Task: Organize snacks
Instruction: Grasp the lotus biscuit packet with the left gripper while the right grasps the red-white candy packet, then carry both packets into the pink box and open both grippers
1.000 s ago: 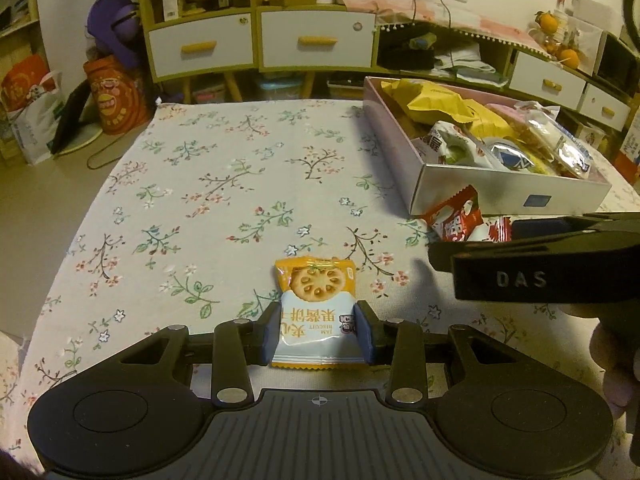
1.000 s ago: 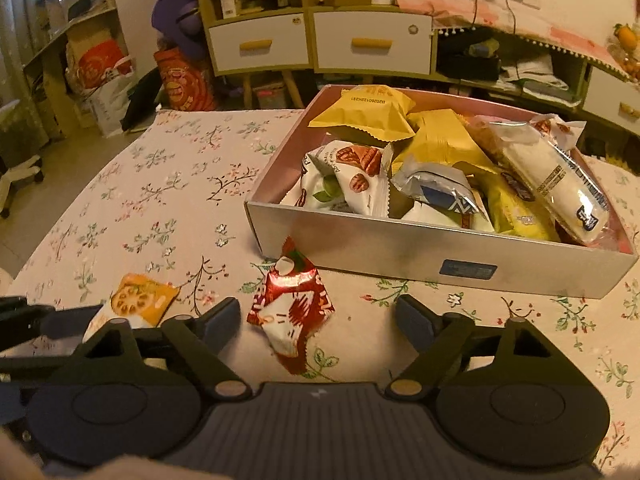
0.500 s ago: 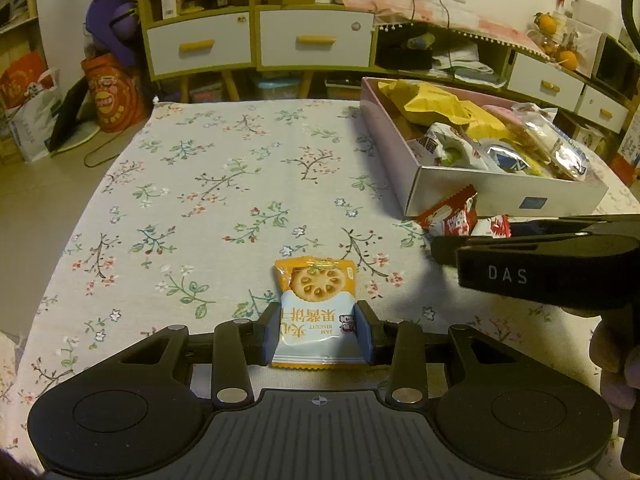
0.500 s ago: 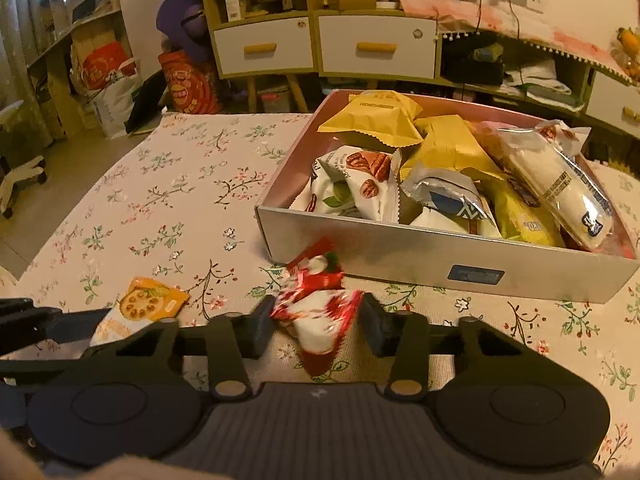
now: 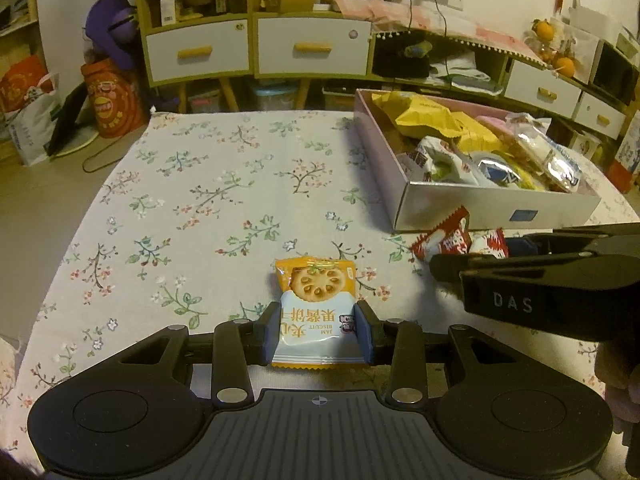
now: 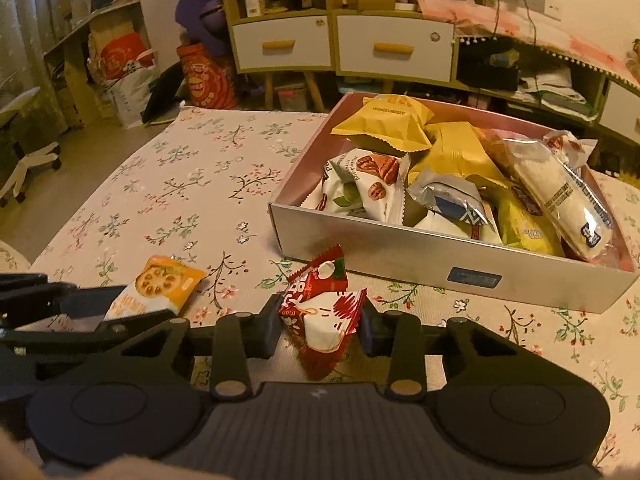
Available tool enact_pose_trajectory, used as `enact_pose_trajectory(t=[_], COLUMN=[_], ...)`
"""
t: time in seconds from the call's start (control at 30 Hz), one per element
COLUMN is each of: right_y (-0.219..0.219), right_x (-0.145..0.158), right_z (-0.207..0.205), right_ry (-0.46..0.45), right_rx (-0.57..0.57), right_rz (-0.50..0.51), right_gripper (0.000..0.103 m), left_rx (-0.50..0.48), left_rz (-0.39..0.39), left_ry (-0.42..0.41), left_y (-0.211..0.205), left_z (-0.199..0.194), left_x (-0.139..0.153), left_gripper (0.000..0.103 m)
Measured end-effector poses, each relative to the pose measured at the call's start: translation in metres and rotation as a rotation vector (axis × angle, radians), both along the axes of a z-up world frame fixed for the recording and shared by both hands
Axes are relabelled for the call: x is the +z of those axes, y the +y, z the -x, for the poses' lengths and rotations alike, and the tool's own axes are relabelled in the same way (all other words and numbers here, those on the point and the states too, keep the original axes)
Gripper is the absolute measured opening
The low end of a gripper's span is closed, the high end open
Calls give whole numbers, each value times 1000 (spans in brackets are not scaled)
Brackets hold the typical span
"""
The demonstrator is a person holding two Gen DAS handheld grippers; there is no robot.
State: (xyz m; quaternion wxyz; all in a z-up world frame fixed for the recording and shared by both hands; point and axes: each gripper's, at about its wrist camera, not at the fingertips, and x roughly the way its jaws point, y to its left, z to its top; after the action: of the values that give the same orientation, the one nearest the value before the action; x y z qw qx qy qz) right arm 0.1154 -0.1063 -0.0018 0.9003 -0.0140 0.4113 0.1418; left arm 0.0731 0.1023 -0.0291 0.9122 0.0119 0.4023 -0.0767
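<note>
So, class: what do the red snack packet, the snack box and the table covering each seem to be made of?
Red snack packet: glossy plastic or foil film, with crinkles and serrated ends. Snack box: probably card, silvery outside, with thin flat walls. Table covering: matte printed fabric, seemingly.

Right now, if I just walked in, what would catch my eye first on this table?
Probably the open box at the right of the flowered tablecloth, heaped with snack packets. In front of it, each pair of tongs pinches one packet: the left tongs hold an orange jam biscuit packet, and the right tongs, whose jaws have just been closing, hold a red and white candy packet.
</note>
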Motion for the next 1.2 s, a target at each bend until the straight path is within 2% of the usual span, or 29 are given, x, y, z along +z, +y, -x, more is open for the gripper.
enact_pose_trajectory(t=[0.83,1.2], right_y=[-56,-106], right_x=[38,48], right_z=[17,9], right_ry=[-55,-89], right_rx=[15,-125], right_rz=[-55,-138], right_gripper=[34,34], left_rx=[-26,-46], left_rz=[80,129], left_ry=[-67,-88], left_y=[-35,-65], left_z=[-3,-14], left_x=[31,41], left_gripper=[36,36])
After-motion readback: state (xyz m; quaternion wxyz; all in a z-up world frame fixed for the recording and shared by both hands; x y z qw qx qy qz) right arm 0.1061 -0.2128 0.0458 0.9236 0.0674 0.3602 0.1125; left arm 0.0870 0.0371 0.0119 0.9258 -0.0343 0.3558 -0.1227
